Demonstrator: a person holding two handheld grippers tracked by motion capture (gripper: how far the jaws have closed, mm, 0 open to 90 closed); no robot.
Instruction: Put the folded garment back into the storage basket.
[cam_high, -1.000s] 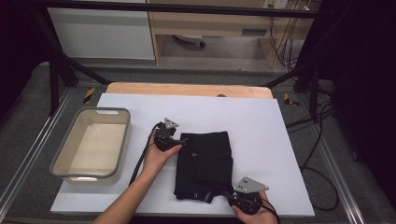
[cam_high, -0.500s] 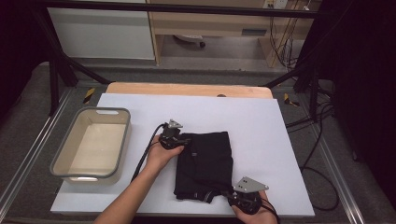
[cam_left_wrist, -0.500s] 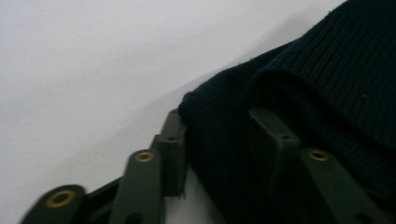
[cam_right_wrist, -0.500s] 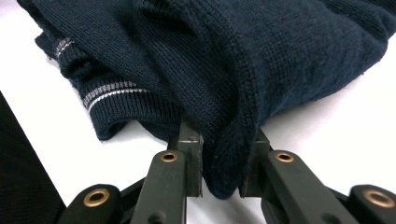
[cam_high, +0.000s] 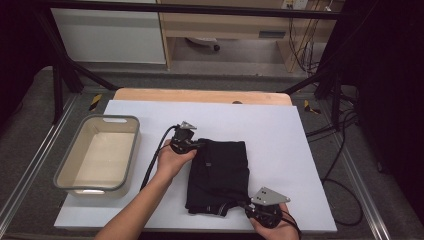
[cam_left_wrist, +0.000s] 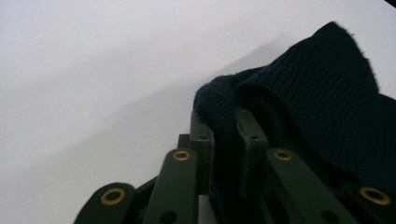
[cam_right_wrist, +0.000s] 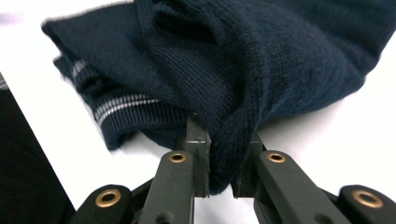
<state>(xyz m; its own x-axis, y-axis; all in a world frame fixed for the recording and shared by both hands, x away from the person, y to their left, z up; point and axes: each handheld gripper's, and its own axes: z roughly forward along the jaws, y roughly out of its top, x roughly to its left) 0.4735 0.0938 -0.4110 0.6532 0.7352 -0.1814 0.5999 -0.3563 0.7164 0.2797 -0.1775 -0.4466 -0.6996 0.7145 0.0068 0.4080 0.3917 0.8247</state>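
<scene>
Two grippers clamp the dark knit garment (cam_high: 218, 175): left gripper (cam_high: 199, 145) at its far corner, right gripper (cam_high: 241, 205) at its near hem. Well left sits a grey-rimmed tub (cam_high: 131, 155) on the white table (cam_high: 280, 130).

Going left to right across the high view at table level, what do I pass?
Grey bin → left gripper, clamped on the fabric → dark folded sweater → right gripper, clamped on the sweater's near edge → bare white tabletop.

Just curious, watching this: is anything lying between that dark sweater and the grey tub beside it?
Nothing visible. Bare white table separates the sweater from the tub, apart from the hand holding the left gripper.
</scene>
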